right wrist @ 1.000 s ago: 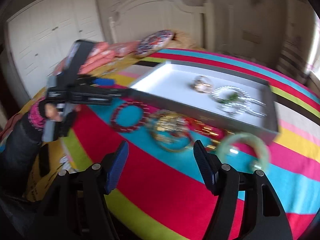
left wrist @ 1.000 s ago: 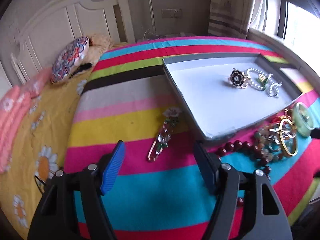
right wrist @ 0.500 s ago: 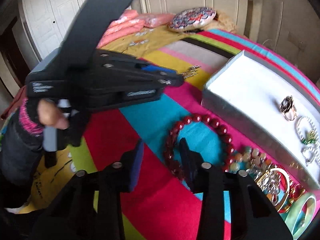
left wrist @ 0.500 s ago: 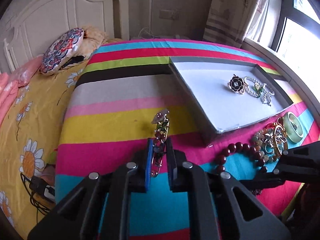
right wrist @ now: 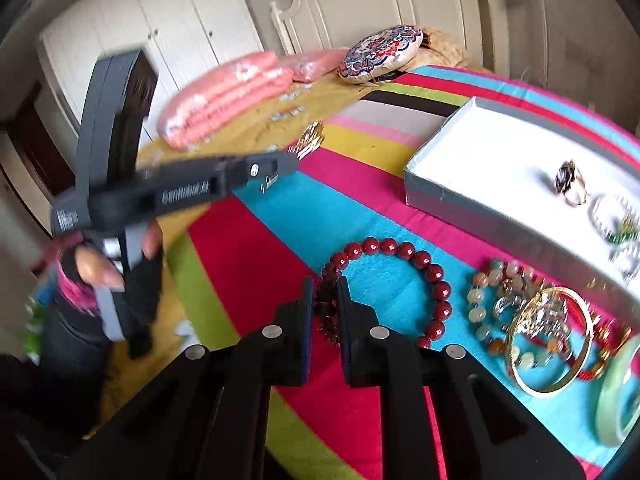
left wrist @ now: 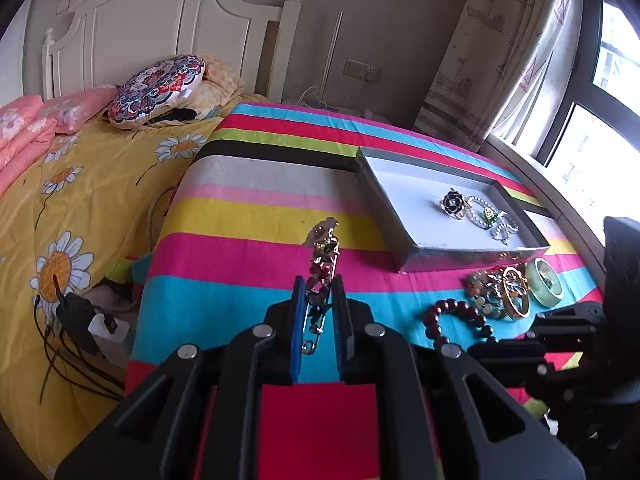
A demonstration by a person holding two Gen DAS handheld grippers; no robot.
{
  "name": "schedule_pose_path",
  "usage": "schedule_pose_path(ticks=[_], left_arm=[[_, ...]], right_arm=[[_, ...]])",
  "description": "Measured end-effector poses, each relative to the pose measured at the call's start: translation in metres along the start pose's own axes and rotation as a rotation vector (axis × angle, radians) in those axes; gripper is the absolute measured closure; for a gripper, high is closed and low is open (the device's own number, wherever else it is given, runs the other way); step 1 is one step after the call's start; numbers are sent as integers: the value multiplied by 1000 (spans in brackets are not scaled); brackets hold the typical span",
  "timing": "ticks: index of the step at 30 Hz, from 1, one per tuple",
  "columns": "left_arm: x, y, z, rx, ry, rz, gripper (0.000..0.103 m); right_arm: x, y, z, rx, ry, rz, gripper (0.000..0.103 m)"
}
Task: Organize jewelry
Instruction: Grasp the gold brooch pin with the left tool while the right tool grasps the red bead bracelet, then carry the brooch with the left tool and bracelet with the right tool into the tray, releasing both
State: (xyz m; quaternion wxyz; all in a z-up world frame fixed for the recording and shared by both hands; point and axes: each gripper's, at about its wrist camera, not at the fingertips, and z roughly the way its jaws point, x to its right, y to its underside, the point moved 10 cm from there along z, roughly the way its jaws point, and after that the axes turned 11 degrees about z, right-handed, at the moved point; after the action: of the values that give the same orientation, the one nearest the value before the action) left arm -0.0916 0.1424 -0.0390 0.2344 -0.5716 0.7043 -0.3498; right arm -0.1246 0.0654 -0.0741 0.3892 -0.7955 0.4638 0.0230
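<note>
My left gripper (left wrist: 319, 280) is shut on a gold jewelled brooch pin (left wrist: 322, 256) and holds it above the striped cloth; the pin's tip shows in the right wrist view (right wrist: 309, 141). My right gripper (right wrist: 325, 284) is shut on the dark red bead bracelet (right wrist: 404, 250), which lies on the cloth and also shows in the left wrist view (left wrist: 452, 312). The grey tray (left wrist: 384, 200) holds a black flower ring (left wrist: 453, 201) and pearl pieces (left wrist: 486, 216); in the right wrist view the tray (right wrist: 432, 192) is at the upper right.
A heap of jewelry lies in front of the tray: a pale bead bracelet (right wrist: 484, 300), a gold bangle (right wrist: 548, 340) and a green jade bangle (right wrist: 620, 396). A patterned round cushion (left wrist: 158, 90) and pink pillows (right wrist: 228, 96) lie at the bed's head. A charger with cables (left wrist: 80, 328) lies left.
Both grippers went from open to shut. The left one closed on the brooch pin and lifted it off the cloth. The right one moved to the red bead bracelet and closed on it.
</note>
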Motion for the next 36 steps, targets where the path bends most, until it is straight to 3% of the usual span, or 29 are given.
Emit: schedule_pose_path(ticks=[6, 10, 12, 16, 21, 28, 29, 32, 36], left_arm=[[15, 17, 4, -50, -34, 58, 91], [21, 28, 15, -91, -40, 82, 91], [23, 31, 17, -96, -42, 85, 91], [22, 31, 15, -87, -50, 94, 91], [19, 24, 7, -62, -81, 101, 92], [23, 10, -6, -18, -116, 117, 93], [24, 7, -8, -10, -119, 118, 96], [28, 1, -13, 9, -118, 119, 99], [34, -3, -16, 14, -108, 130, 101]], right_arm=[[1, -1, 7, -8, 81, -44, 89], [-8, 4, 17, -31, 171, -165, 77], [-9, 6, 24, -37, 218, -214, 77], [-13, 11, 31, -47, 260, -287, 92], [-14, 2, 12, 6, 144, -151, 92], [-10, -33, -48, 161, -166, 116, 92], [-8, -36, -54, 175, -195, 142, 92], [-6, -42, -68, 203, -255, 190, 92], [-4, -42, -80, 229, -271, 215, 92]])
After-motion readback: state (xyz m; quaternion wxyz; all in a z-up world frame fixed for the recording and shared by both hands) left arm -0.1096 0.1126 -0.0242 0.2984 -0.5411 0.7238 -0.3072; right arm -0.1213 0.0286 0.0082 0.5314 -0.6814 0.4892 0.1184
